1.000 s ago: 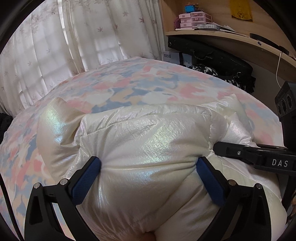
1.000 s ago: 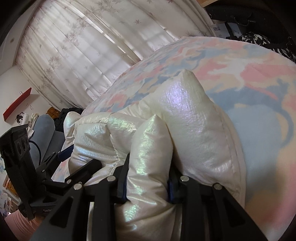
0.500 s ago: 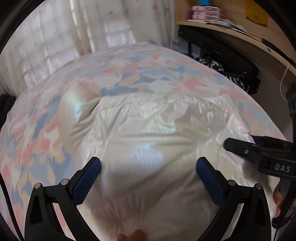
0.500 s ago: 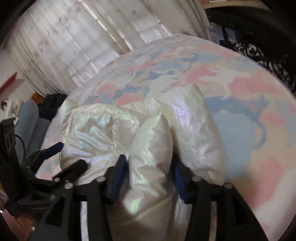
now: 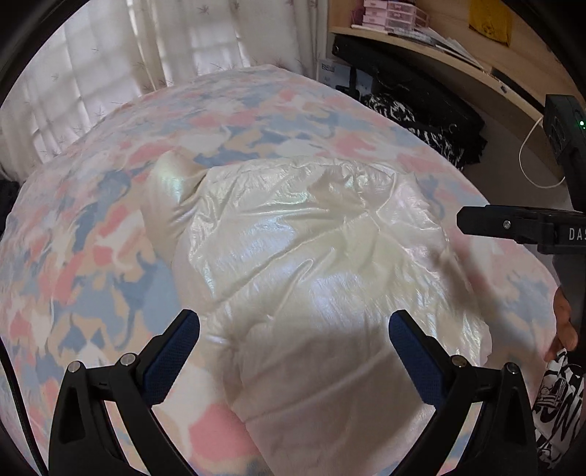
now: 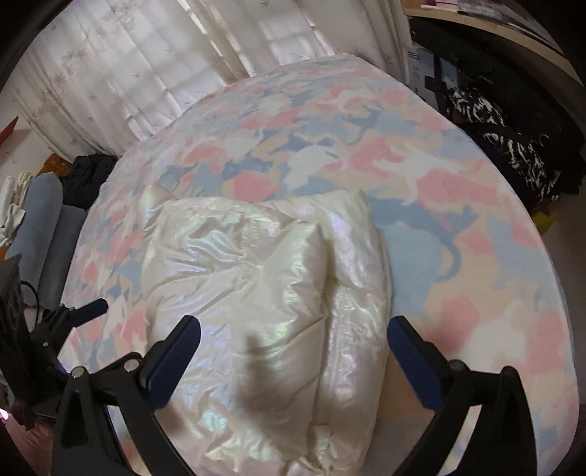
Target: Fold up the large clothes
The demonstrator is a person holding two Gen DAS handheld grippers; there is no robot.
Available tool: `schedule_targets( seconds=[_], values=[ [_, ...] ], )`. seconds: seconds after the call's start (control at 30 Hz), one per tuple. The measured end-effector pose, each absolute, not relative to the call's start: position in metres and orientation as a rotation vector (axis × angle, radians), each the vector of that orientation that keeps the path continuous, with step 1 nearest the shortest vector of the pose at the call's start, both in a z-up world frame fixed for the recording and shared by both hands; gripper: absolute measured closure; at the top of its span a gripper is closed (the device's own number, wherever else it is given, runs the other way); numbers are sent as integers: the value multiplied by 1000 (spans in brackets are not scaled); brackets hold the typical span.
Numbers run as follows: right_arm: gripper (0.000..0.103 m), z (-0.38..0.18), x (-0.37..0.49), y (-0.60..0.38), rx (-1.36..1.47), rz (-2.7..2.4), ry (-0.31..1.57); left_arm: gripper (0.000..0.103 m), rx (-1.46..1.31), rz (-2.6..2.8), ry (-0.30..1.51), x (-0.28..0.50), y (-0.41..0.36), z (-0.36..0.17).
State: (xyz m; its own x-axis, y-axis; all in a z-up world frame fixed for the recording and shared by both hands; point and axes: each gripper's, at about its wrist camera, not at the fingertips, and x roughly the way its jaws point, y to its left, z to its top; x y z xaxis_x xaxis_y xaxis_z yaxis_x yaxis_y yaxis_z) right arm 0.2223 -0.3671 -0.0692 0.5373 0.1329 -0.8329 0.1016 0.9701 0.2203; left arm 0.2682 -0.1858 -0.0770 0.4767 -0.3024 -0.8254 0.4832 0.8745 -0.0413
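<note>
Jacket (image 5: 315, 263), puffy, shiny and cream-white, folded into a thick bundle, lying on bed (image 5: 110, 219) with pink, blue and beige patterned cover. Sits near the close edge of the bed, well apart from the curtains (image 5: 110, 73) behind the far edge. One padded corner sticking up at the bundle's far left side; seen from the right wrist, a rounded fold standing up along its right part, with another layer just beside it.

Left tool (image 5: 293, 337) released, fingers (image 5: 172, 351) spread wide with blue pads on either side of the jacket's near end, not pressing it; fabric visible between them but apart from both pads. Right tool (image 6: 293, 344) opening, fingers (image 6: 172, 355) standing wide, jacket below and between them, neither pad touching it. Both hanging above the bundle, pointing steeply down at it.

In the left wrist view, right tool's black body at the jacket's right side, lettered "DAS", with part of a hand (image 5: 564, 322) below it. In the right wrist view, left tool's blue-tipped finger to the jacket's left, over the bed's edge.

Beyond the bed on the right: wooden shelf (image 5: 439, 55) with pink boxes (image 5: 392, 14) and papers, dark bags (image 5: 421, 99) and black-and-white patterned cloth (image 5: 395, 110) under it. Left of the bed, a grey-blue cushion (image 6: 40, 219) and dark clothing (image 6: 88, 175) on the floor side.
</note>
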Motion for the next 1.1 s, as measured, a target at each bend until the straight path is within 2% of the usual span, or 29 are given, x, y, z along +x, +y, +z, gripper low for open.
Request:
schedule_targets(
  seconds=[0.13,0.43,0.77,0.97,1.1],
  values=[
    [1,-70,226,-354,234,33,1024,1,186,-460,946,268,-180,-83],
    [1,-120,243,-354,147,-64,1127,1,-44,-384,1089,312,-143,-137],
    [0,-179,240,-410,529,35,1223,0,-203,-471,1177,325,-129,-175],
    [0,-200,242,-419,648,116,1239,0,-251,-510,1238,333,-120,-186],
    [0,-210,242,-425,718,177,1236,0,-357,-557,1342,335,-104,-200]
  ],
)
